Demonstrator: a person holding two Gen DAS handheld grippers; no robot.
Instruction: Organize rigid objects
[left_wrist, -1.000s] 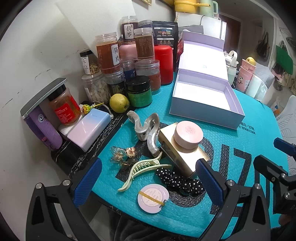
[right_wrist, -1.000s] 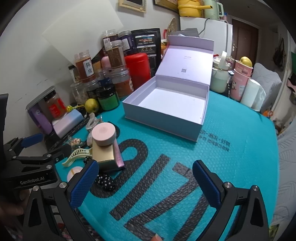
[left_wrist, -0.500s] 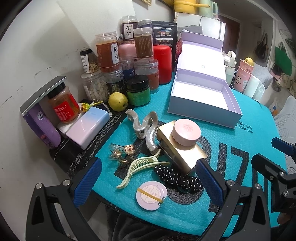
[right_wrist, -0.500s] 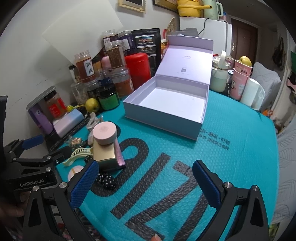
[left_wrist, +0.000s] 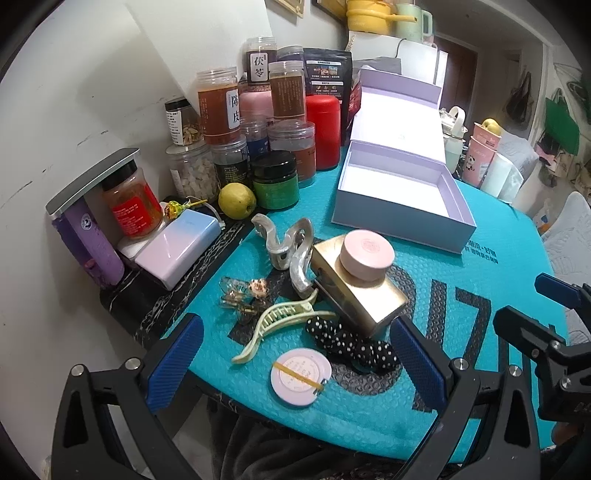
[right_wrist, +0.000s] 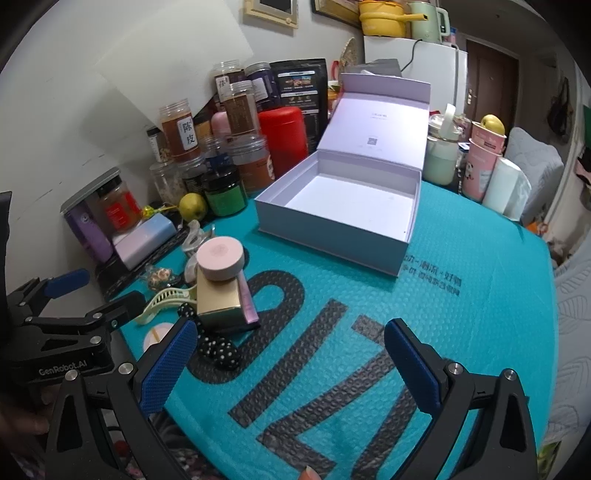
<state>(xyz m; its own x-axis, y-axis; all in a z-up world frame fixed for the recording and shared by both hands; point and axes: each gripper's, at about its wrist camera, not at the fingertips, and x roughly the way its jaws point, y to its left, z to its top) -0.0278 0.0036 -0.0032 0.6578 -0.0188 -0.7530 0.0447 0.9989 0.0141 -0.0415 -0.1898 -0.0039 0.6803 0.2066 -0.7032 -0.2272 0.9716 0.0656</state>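
Note:
An open lavender box (left_wrist: 402, 199) (right_wrist: 343, 206) stands on the teal mat, lid raised, nothing inside. In front of it lie a gold box (left_wrist: 360, 291) (right_wrist: 218, 299) with a pink round jar (left_wrist: 366, 254) (right_wrist: 220, 258) on top, a silver claw clip (left_wrist: 286, 243), a pale green claw clip (left_wrist: 275, 325) (right_wrist: 164, 299), a small clear clip (left_wrist: 242, 291), a black dotted scrunchie (left_wrist: 351, 345) (right_wrist: 218, 350) and a white round tin (left_wrist: 301, 376). My left gripper (left_wrist: 295, 365) is open just before the tin. My right gripper (right_wrist: 291, 365) is open over bare mat, right of the pile.
Jars and a red canister (left_wrist: 325, 129) crowd the back left by the wall. A lemon (left_wrist: 236, 201), a power bank (left_wrist: 177, 247) and a purple bottle (left_wrist: 86, 243) sit at the left edge. Pink cups (right_wrist: 484, 162) and a paper roll (right_wrist: 506, 192) stand at the back right.
Both grippers have drifted slightly; the objects sit a touch higher and left in the left wrist view. Nothing was grasped or moved.

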